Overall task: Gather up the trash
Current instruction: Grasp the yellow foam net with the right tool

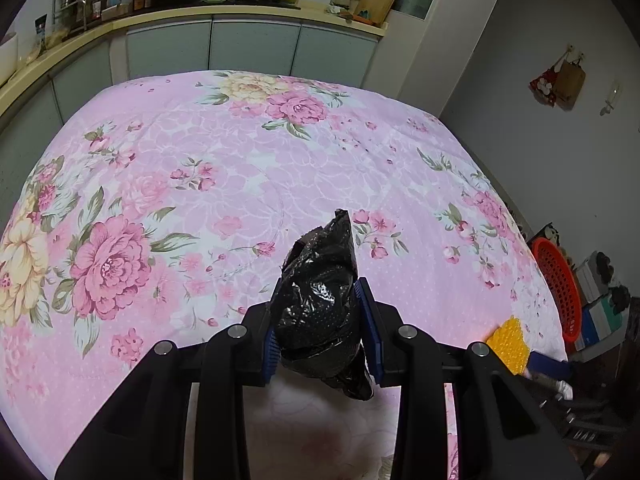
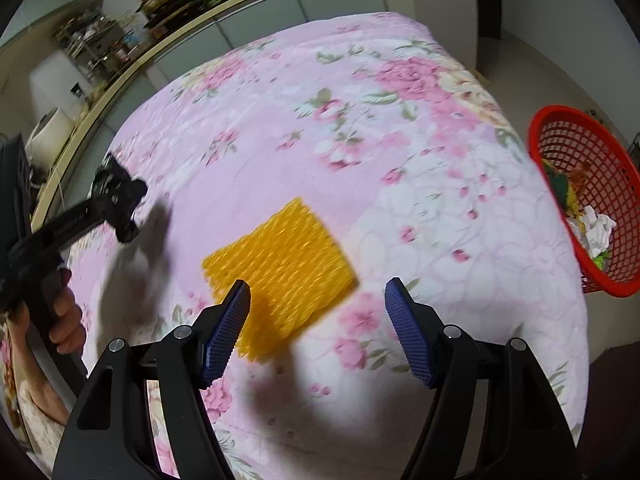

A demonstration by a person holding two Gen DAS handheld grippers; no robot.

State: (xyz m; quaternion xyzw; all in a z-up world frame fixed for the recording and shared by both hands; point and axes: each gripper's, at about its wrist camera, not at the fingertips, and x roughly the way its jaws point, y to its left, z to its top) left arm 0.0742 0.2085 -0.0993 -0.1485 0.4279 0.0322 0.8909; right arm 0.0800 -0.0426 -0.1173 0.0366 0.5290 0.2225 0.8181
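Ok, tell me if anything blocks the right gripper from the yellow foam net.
Nothing visible does. The right gripper hangs open just above the yellow foam net, which lies alone on the floral cloth; its left fingertip already overlaps the net's near edge.

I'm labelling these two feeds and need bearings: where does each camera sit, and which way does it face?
Left wrist: on the left gripper, looking down over the floral cloth towards the counter; its fingers clamp a black bag.
Right wrist: on the right gripper, jaws open, looking down at the yellow mesh; a hand shows at left.
Shared: cloth, mesh, red basket.
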